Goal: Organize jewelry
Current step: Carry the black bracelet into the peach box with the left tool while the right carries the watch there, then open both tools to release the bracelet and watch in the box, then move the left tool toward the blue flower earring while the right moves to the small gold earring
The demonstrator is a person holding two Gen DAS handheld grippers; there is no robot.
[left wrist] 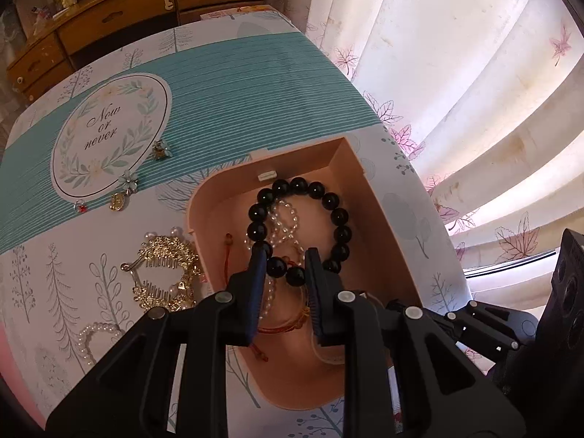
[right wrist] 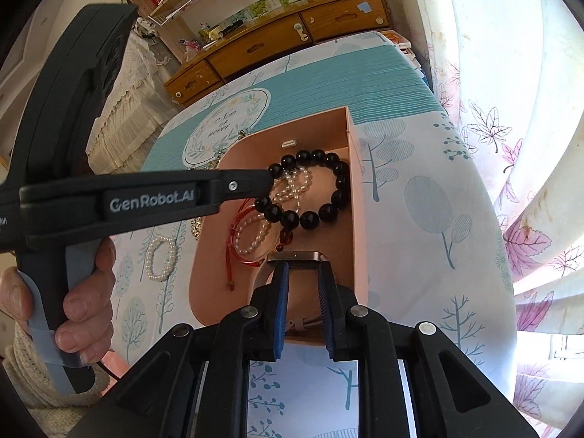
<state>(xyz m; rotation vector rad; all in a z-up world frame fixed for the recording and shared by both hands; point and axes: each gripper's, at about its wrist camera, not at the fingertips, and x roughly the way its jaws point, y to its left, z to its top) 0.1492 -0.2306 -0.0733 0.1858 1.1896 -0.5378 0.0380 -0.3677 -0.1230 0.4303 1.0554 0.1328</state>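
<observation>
Pink box [left wrist: 350, 168] sits near the curtain-side edge of the worktop [left wrist: 255, 84], lid off, already holding a black bead bracelet [left wrist: 337, 215], clear bead strands and red cord.

Left gripper [left wrist: 283, 255] is over the box, jaws narrowly spread, straddling the near arc of the black bracelet. Beads sit between the pads; I can't tell whether the pads press on them. My read: the bracelet is just being let go into the box.

Right gripper [right wrist: 303, 266] is at the box's near end, jaws parted a little with a metal bangle [right wrist: 295, 256] across their tips. Grip or mere contact, cannot tell.

To do it well: open fully before lifting, rise straight up so no bead catches.

Gold hair comb [left wrist: 164, 273], pearl bracelet [right wrist: 160, 259] and small charms [left wrist: 124, 189] lie outside the box, toward the opposite edge.
</observation>
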